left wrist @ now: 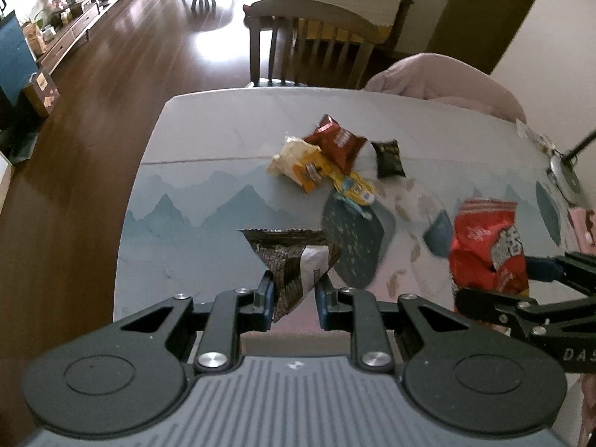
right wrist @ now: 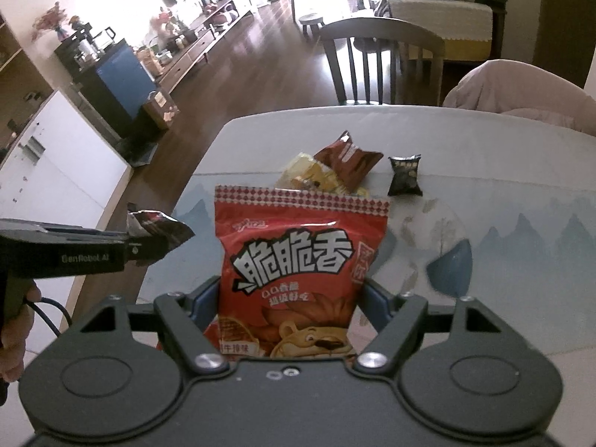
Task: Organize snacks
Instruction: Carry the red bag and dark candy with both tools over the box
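Note:
My left gripper (left wrist: 293, 290) is shut on a dark foil snack packet (left wrist: 288, 260), held up above the table (left wrist: 208, 201). My right gripper (right wrist: 290, 298) is shut on a big red snack bag (right wrist: 298, 268) with a cartoon lion, also lifted off the table. That red snack bag (left wrist: 488, 246) and the right gripper show at the right of the left wrist view; the left gripper with its dark foil packet (right wrist: 156, 229) shows at the left of the right wrist view. A pile of snacks lies mid-table: a brown packet (left wrist: 337, 141), a yellow-orange packet (left wrist: 305, 167), a small black packet (left wrist: 389, 158).
A wooden chair (left wrist: 316, 41) stands at the table's far edge, with a pink cushioned seat (left wrist: 447, 78) to its right. A lamp base (left wrist: 564, 175) sits at the table's right side. Wooden floor and a low cabinet (left wrist: 74, 33) lie to the left. A hand (right wrist: 15, 335) holds the left gripper's handle.

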Demonstrator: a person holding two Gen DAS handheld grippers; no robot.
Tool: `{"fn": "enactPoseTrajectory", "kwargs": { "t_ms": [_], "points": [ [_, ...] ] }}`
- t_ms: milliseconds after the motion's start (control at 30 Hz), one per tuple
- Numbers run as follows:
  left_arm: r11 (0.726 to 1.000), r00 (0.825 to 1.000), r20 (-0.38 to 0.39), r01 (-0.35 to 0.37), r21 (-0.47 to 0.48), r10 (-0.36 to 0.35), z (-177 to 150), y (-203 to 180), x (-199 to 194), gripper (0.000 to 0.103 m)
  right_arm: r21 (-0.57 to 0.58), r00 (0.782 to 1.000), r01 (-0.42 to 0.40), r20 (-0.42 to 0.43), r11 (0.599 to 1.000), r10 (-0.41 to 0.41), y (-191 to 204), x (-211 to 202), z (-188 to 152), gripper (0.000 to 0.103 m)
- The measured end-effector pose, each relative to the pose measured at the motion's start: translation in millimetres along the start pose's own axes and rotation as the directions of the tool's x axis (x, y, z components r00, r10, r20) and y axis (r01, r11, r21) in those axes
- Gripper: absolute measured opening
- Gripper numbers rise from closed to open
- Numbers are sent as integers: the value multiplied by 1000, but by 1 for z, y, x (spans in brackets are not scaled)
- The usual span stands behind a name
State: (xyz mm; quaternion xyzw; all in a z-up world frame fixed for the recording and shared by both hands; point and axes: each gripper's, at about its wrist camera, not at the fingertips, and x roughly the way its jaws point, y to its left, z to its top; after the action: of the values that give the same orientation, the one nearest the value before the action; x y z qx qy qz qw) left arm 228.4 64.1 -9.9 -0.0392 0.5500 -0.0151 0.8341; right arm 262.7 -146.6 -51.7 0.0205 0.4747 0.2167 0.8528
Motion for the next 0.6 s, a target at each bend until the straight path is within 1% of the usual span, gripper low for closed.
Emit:
{"fn": "enactPoseTrajectory", "kwargs": {
  "t_ms": [300,600],
  "points": [
    [999,999,-32,19,37,-18,-55,-10,-17,21,-20,999,-23,-28,1000,22,17,-11,-44,77],
    [998,996,-91,25,56,-20,-106,-8,-7,21,-34,996,-26,-91,999,22,33,-2,-96,77]
  ]
}}
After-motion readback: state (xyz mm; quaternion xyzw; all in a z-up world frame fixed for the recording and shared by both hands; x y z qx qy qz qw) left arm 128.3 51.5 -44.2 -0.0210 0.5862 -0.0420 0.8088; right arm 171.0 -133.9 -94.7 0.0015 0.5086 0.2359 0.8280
